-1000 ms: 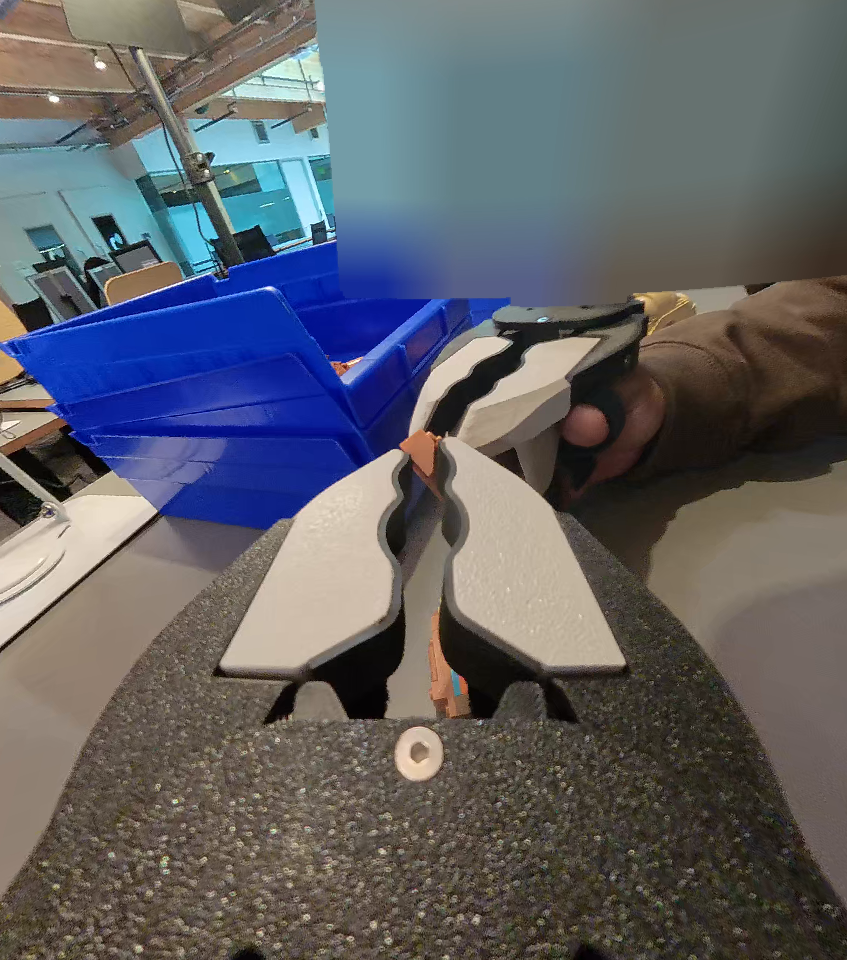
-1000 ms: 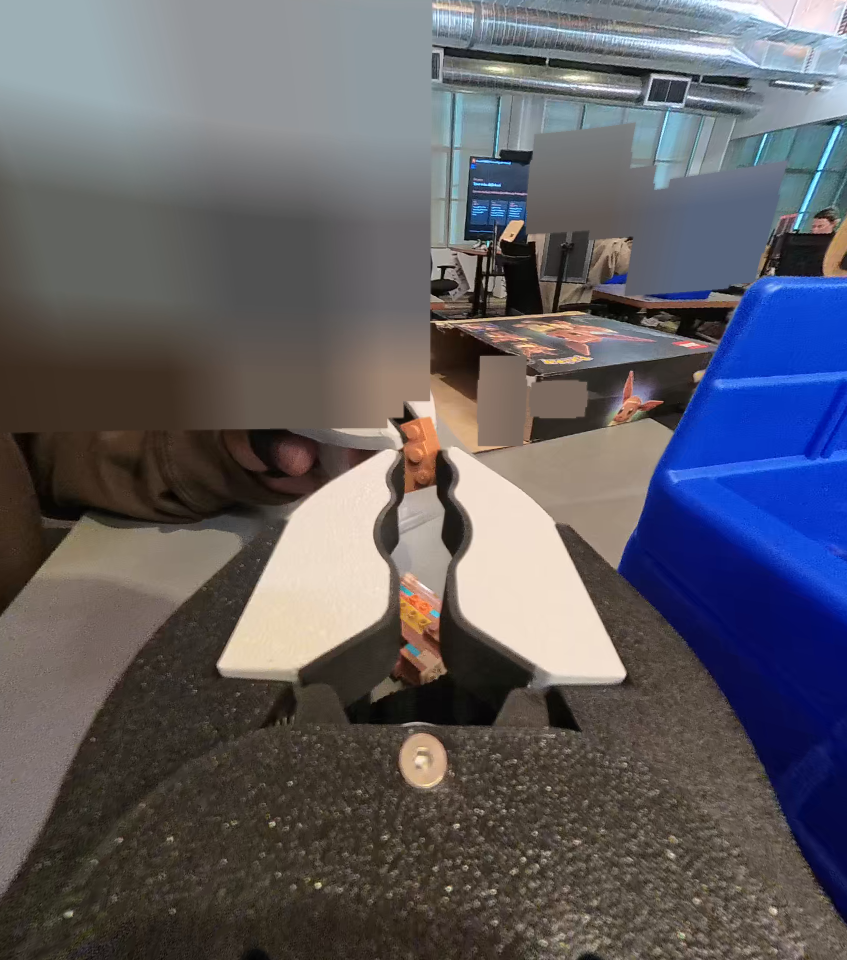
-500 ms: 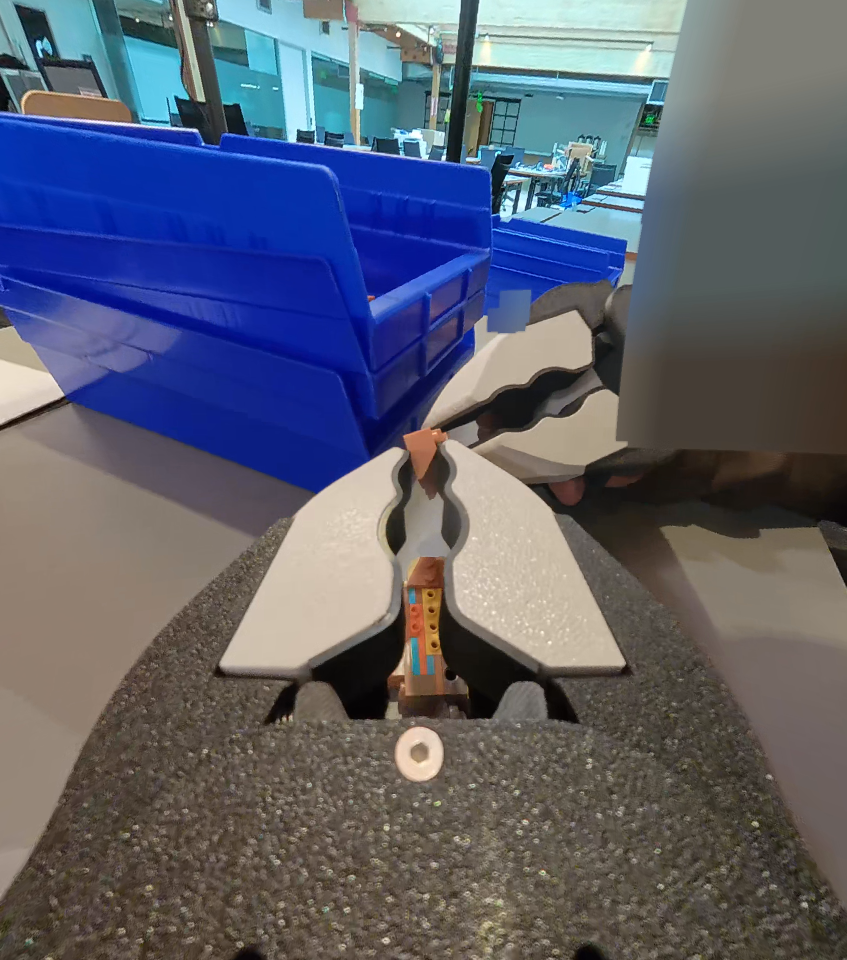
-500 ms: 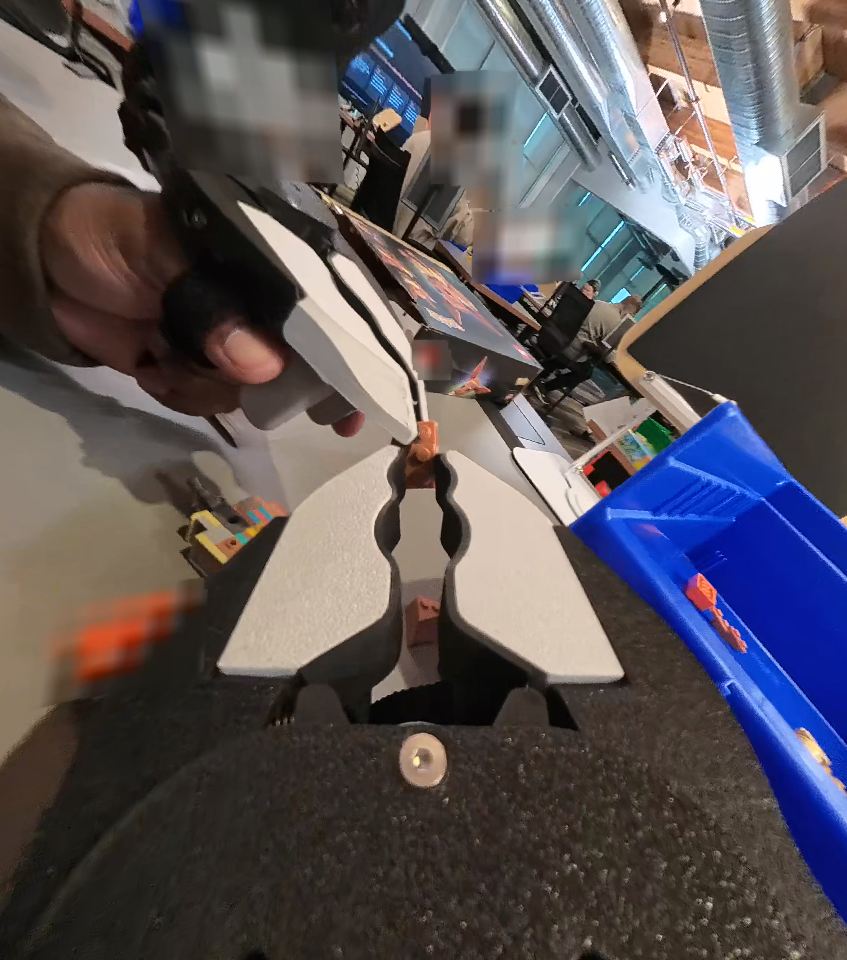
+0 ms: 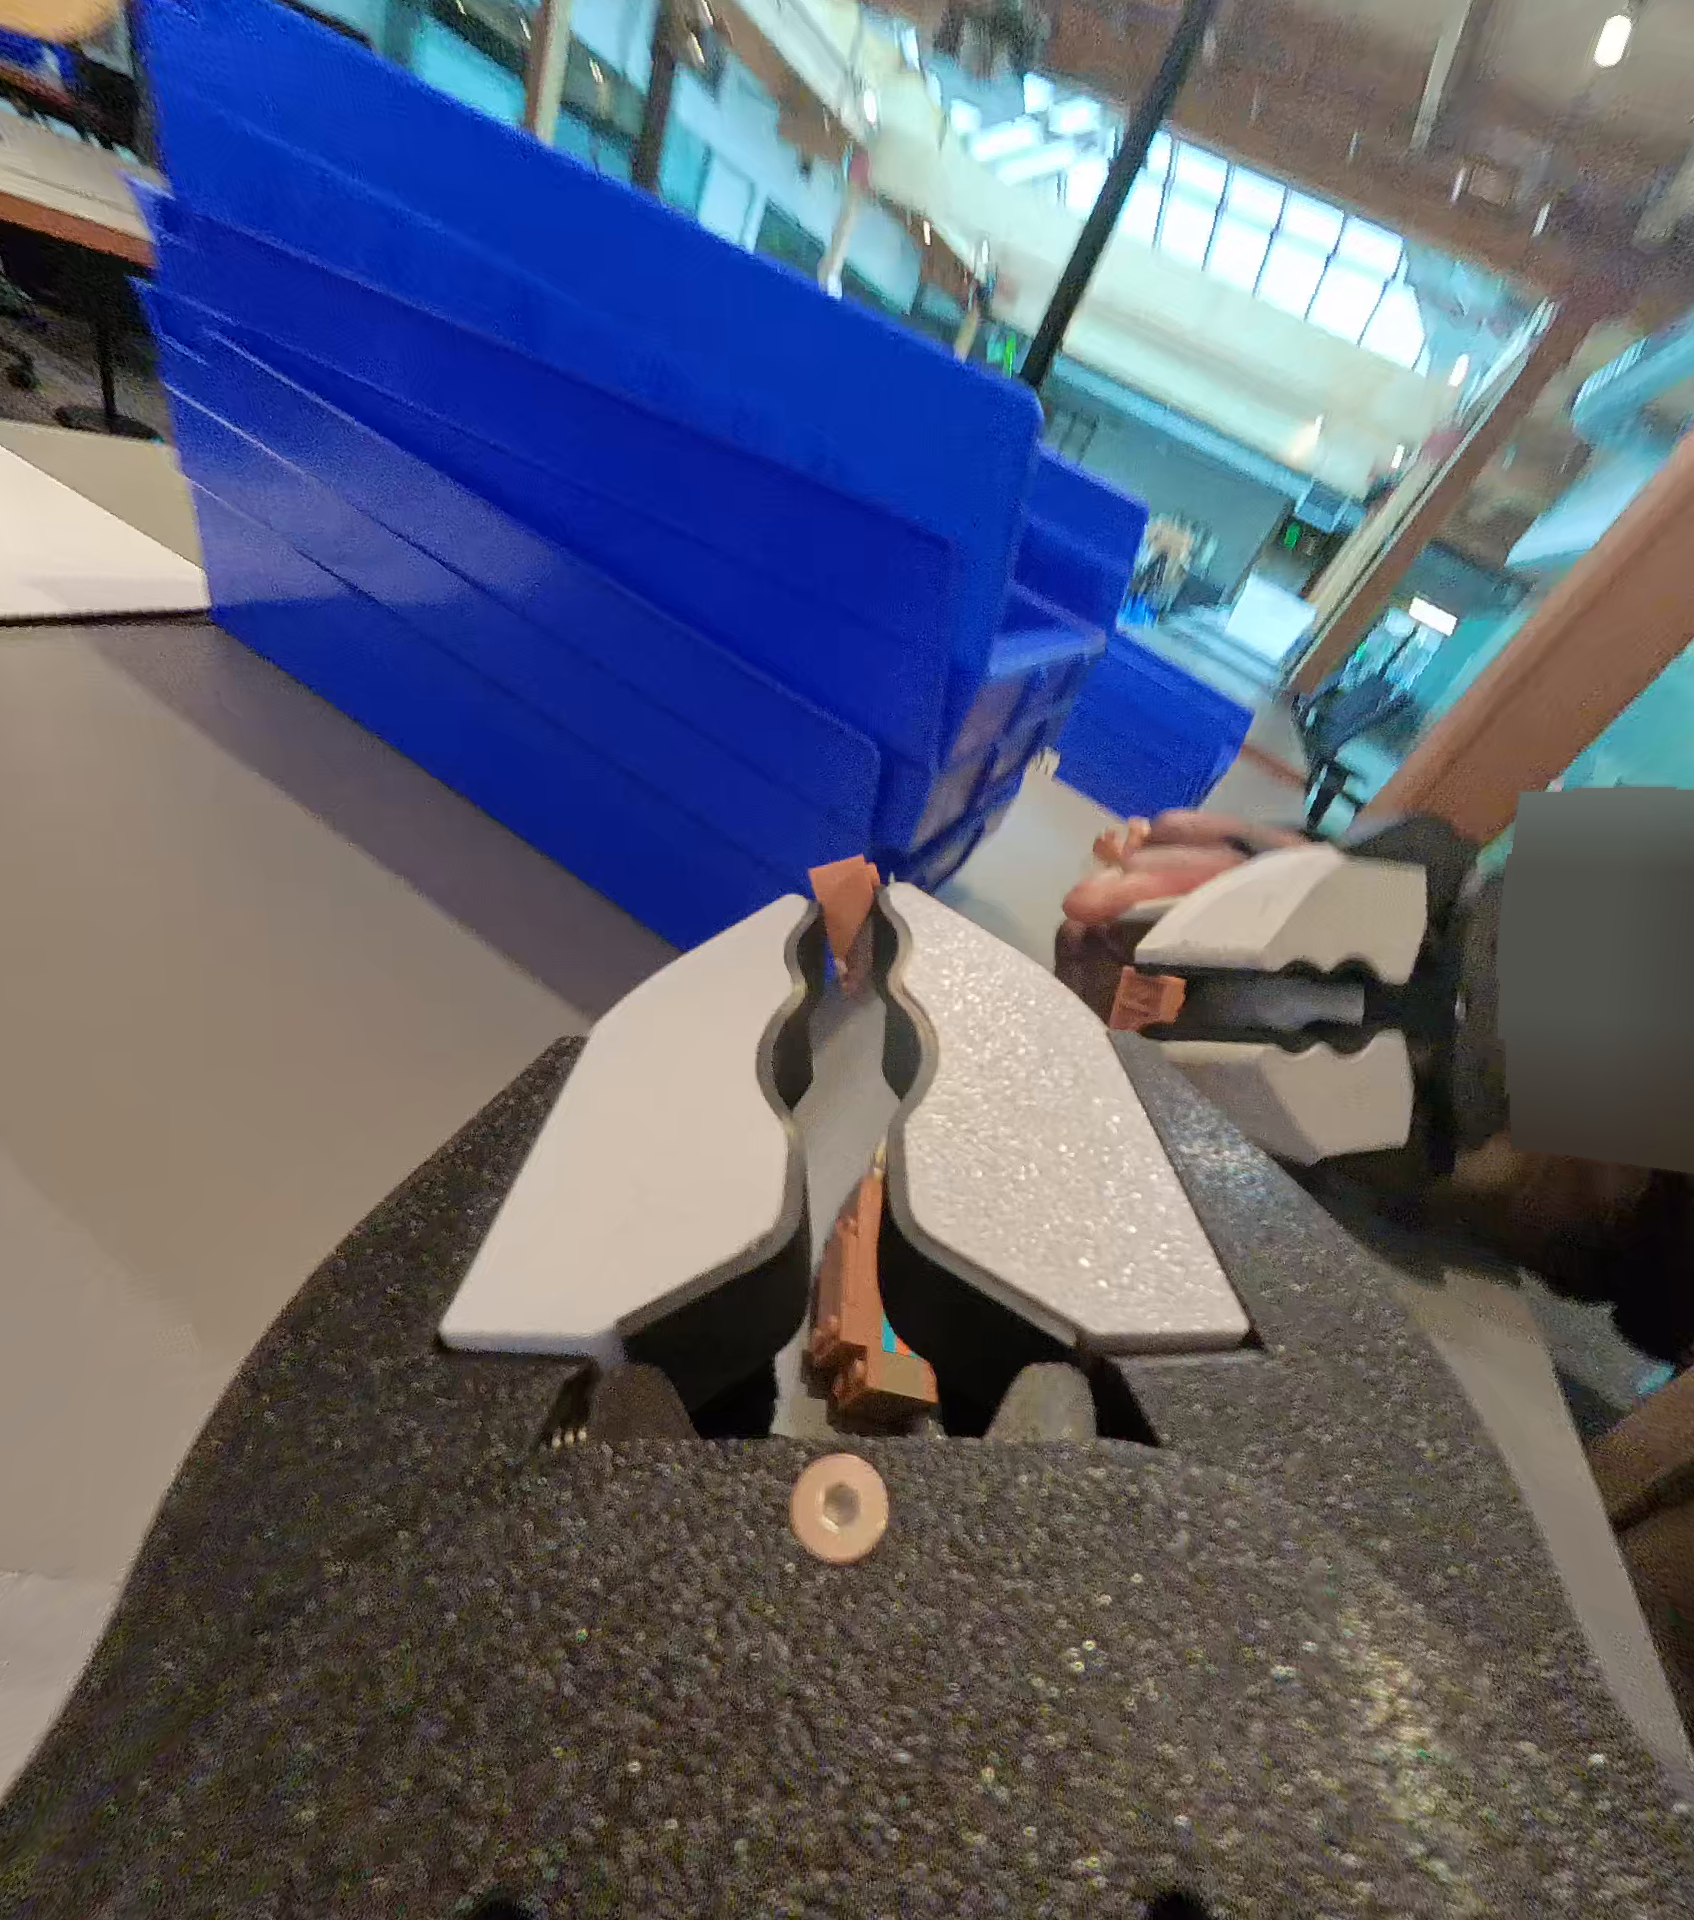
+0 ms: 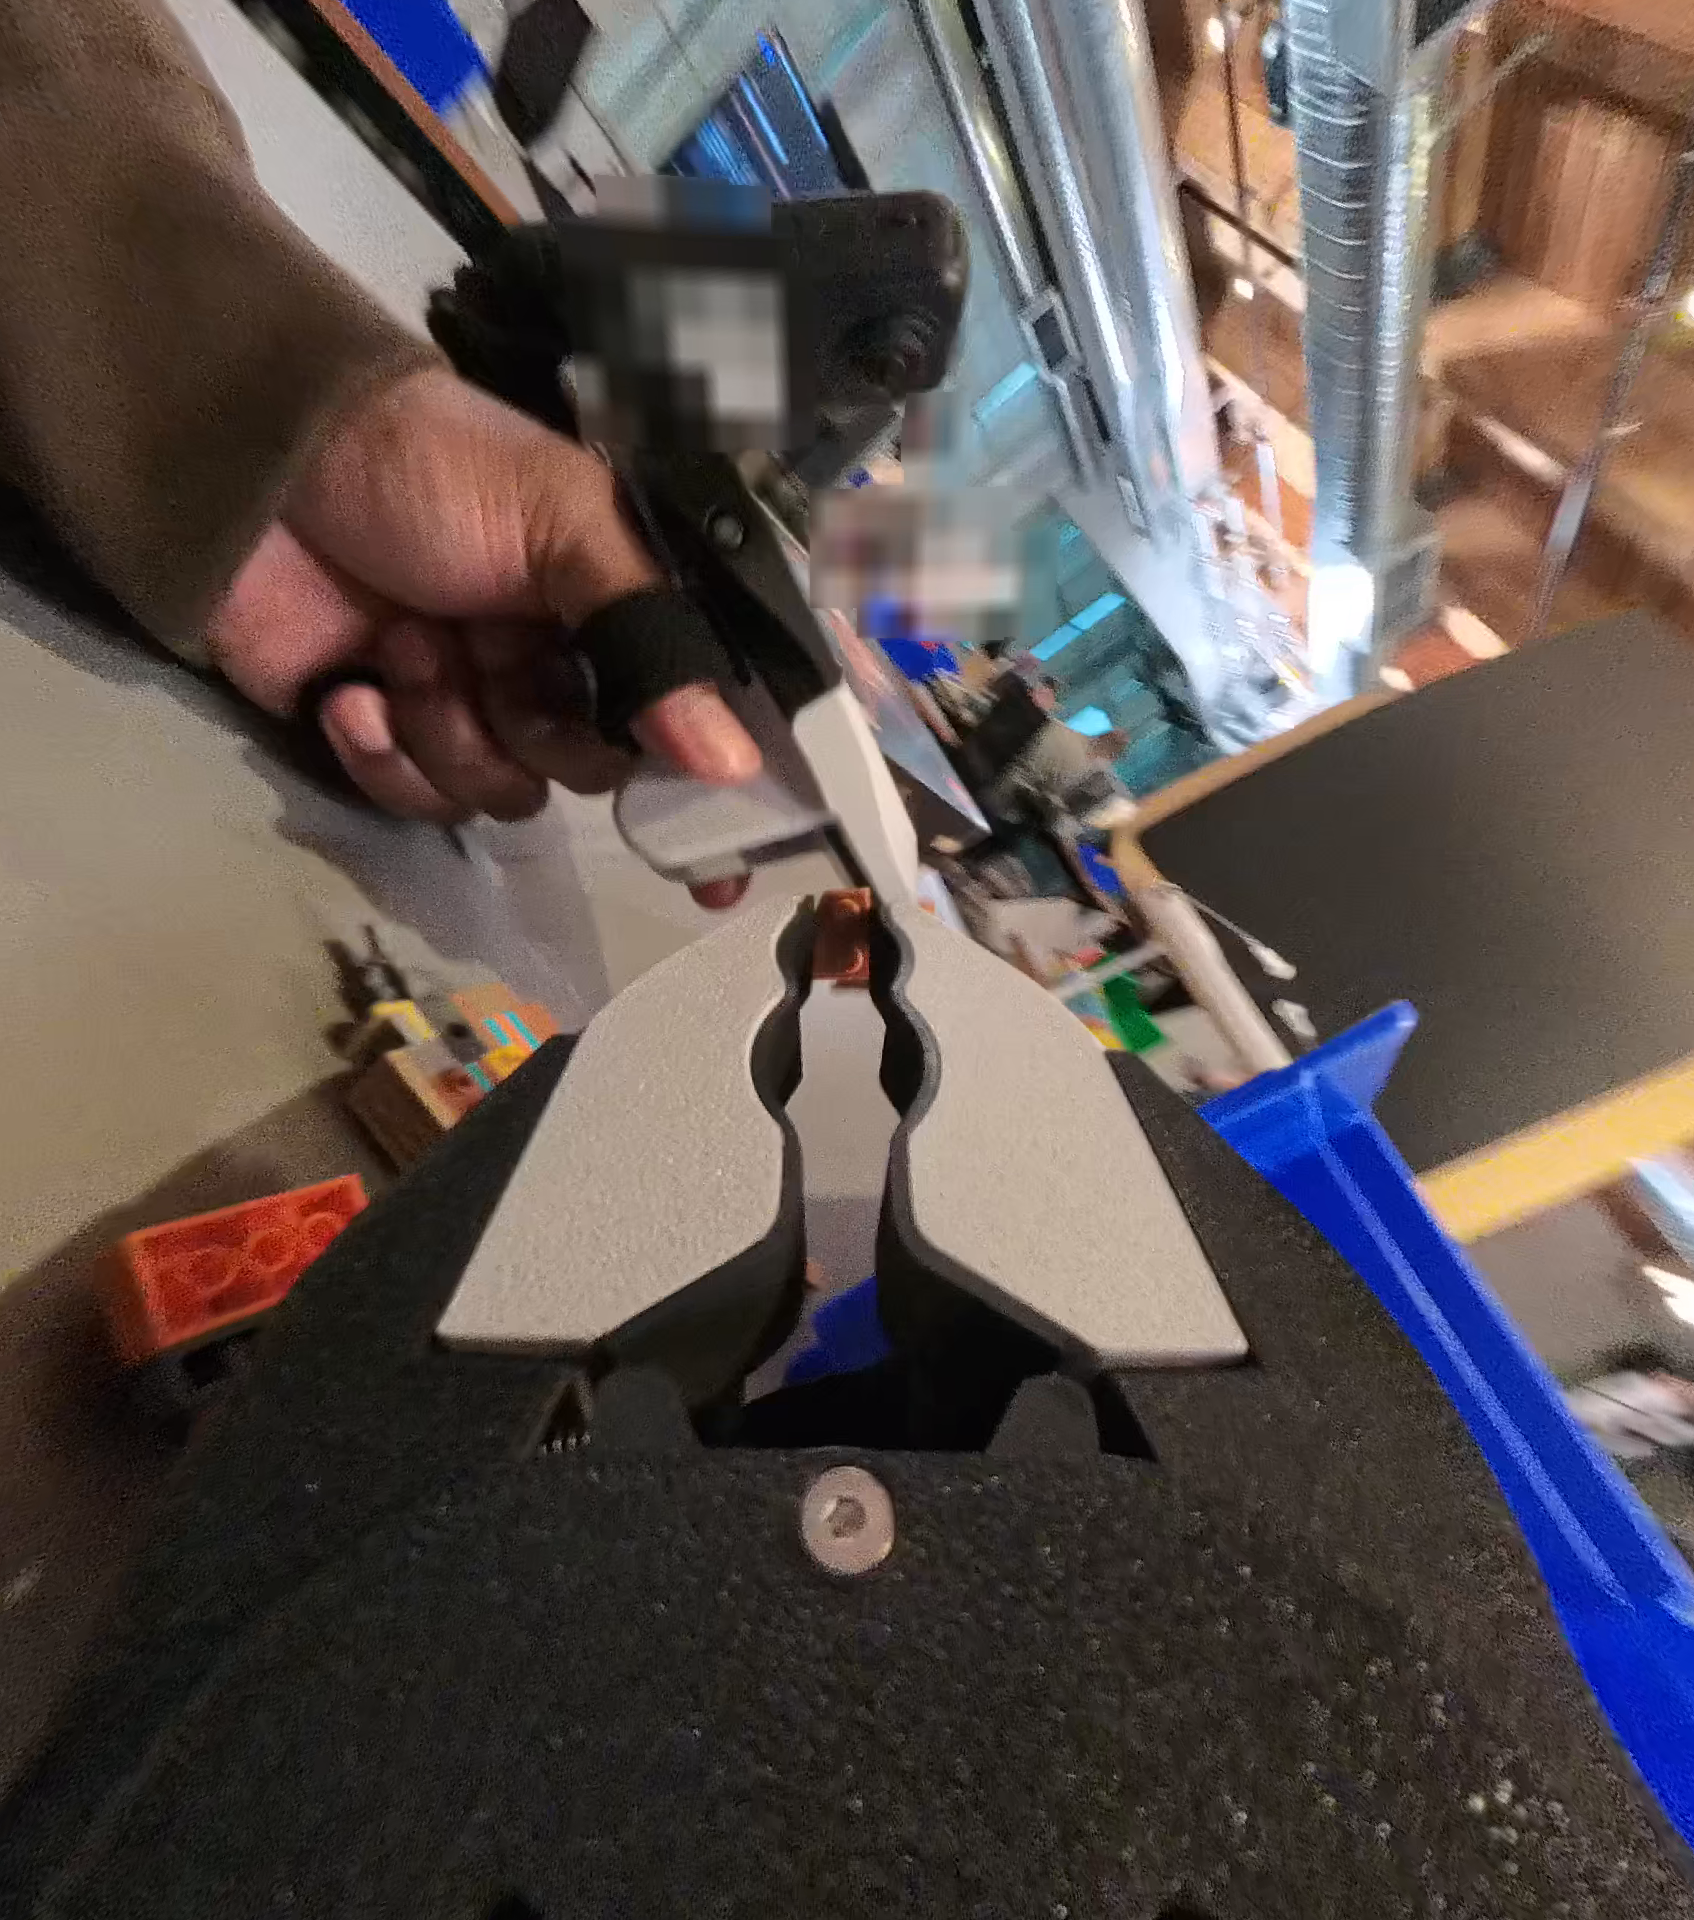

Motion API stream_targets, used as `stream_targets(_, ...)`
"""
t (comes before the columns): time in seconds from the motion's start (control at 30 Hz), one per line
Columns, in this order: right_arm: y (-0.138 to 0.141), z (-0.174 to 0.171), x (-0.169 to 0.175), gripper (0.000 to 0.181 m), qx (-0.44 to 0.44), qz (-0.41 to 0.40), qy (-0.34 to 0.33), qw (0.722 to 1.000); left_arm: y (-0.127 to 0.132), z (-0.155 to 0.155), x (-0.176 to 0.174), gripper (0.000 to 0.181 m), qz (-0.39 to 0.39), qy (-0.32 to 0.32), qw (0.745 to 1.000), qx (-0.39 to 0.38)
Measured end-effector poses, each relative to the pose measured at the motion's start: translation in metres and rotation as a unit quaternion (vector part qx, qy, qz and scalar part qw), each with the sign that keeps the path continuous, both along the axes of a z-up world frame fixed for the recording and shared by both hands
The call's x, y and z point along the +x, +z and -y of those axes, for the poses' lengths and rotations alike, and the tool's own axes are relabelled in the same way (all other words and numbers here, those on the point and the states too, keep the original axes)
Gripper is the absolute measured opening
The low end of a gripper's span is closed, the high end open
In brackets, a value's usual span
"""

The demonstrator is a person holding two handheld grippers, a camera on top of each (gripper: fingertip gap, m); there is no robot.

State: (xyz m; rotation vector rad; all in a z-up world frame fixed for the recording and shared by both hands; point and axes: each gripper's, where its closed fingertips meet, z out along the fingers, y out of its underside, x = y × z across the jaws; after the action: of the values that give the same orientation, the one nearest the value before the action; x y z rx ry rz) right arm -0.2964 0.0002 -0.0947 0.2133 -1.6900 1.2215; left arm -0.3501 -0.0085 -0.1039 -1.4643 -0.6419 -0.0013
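A left gripper pinches a brown brick piece at its tips; just right, the right gripper clamps a small brown brick. Blue bins stand beyond, loose bricks lower left.

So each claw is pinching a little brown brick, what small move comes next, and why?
Probably bring the two together: the left gripper grips a brown piece, the right gripper a brown brick, and they sit apart over the grey table.
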Motion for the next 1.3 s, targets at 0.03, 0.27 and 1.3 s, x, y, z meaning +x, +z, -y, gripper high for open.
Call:
stream_targets(0.03,-0.001,0.0,-0.003,0.01,0.012,-0.022,-0.03,0.999,0.001,0.004,-0.002,0.008,0.002,0.002,1.0,0.006)
stream_targets(0.27,0.012,-0.017,-0.022,0.011,-0.052,0.005,-0.061,0.997,-0.004,-0.008,0.008,0.009,-0.023,-0.022,0.999,-0.027)
stream_targets(1.3,0.028,-0.007,-0.013,0.025,-0.047,0.04,-0.057,0.996,0.042,-0.021,0.052,0.009,0.041,-0.17,0.968,0.179)
